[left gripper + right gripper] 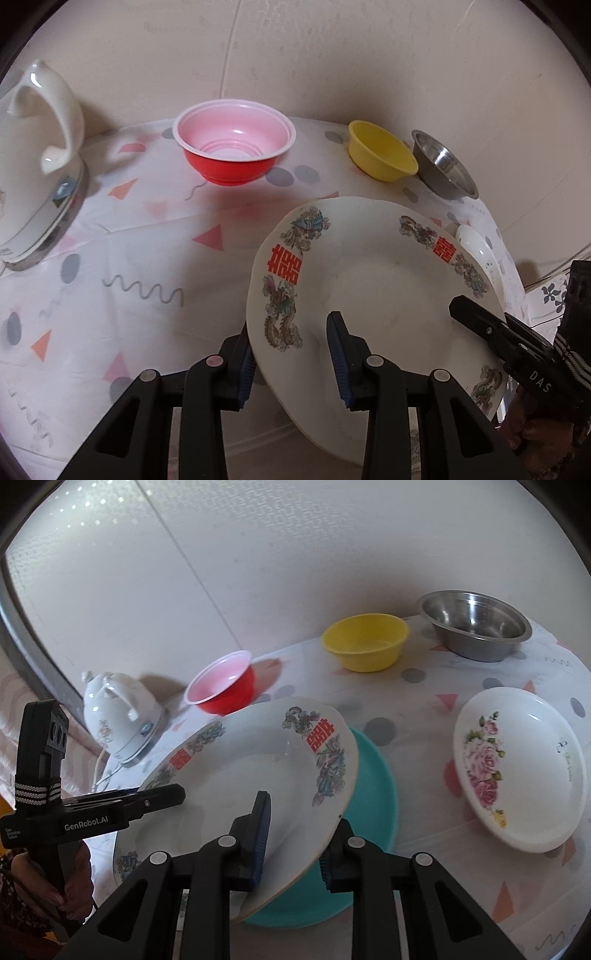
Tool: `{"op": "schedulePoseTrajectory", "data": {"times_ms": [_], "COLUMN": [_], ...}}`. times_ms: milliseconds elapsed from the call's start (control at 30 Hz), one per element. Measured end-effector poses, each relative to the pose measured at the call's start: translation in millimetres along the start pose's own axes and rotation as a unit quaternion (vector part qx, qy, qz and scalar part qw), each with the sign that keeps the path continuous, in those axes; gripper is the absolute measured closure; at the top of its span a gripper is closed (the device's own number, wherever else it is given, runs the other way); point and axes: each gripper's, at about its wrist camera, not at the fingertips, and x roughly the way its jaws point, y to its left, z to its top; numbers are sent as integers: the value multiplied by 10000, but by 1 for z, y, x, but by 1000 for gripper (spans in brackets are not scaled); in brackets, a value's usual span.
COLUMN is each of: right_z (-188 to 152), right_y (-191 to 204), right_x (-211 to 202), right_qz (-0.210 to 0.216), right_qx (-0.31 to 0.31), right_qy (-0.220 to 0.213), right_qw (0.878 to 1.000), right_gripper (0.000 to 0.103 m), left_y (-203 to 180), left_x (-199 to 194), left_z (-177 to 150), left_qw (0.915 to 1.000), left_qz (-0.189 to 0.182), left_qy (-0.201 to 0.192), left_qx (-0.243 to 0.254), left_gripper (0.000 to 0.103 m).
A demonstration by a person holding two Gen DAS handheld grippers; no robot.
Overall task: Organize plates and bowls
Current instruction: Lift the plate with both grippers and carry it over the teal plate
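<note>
Your left tongs [291, 354] straddle the near rim of a large white plate [369, 280] printed with red characters and dragons; one blue pad sits under the rim, the other above it, and they look closed on it. Your right tongs [295, 834] straddle the same plate [258, 771] at its opposite edge in the same way, one pad over and one under. The plate hangs tilted between the two tools, its raised edge on the right tongs' side.

Directly beneath the plate, under your right tongs, lies a teal plate [373, 794] on the patterned tablecloth [424, 709]. To the right of your right tongs sits a white dish with pink roses [517, 771]. Beyond both tongs, near the wall, stand a red bowl [234, 146], a yellow bowl [382, 155] and a steel bowl [443, 166], spaced apart in a row. A white kettle [40, 162] stands far to the left of your left tongs.
</note>
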Motion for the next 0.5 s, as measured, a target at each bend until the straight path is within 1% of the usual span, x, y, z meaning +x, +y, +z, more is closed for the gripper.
{"op": "schedulePoseTrajectory", "data": {"times_ms": [300,500], "right_z": [0,-2], "right_y": [-13,-16], "right_x": [14,20], "right_qz": [-47,-138], "right_qx": [57,2], "right_qy": [137,221], "right_qw": [9999,9997], "right_gripper": [80,80], "left_y": [-3,-11], "left_x": [16,19], "left_z": [2,1], "left_qw": [9998,9990], "left_qz": [138,378], "left_qy": [146,117], "left_qx": [7,214], "left_gripper": [67,67]}}
